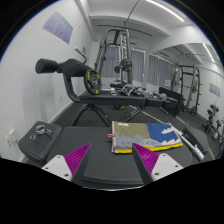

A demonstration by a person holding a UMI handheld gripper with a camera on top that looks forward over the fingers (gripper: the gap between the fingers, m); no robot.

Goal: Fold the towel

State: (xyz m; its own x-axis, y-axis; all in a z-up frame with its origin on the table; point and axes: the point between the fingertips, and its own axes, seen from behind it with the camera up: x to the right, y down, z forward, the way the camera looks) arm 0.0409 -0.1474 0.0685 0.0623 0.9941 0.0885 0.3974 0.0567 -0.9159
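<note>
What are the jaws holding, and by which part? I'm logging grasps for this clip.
Nothing is held. The gripper is open, and the towel lies on the bench just ahead of the fingers, untouched.

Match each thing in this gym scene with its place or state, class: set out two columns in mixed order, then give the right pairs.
Things:
1. towel
2. gripper
3. weight bench
4. cable machine

Places or states:
A. far back by the windows
B. jaws open, holding nothing
C. flat on the table just ahead of the jaws
D. beyond the table, black padded seat

Pairs: 1-C, 2-B, 3-D, 4-A
</note>
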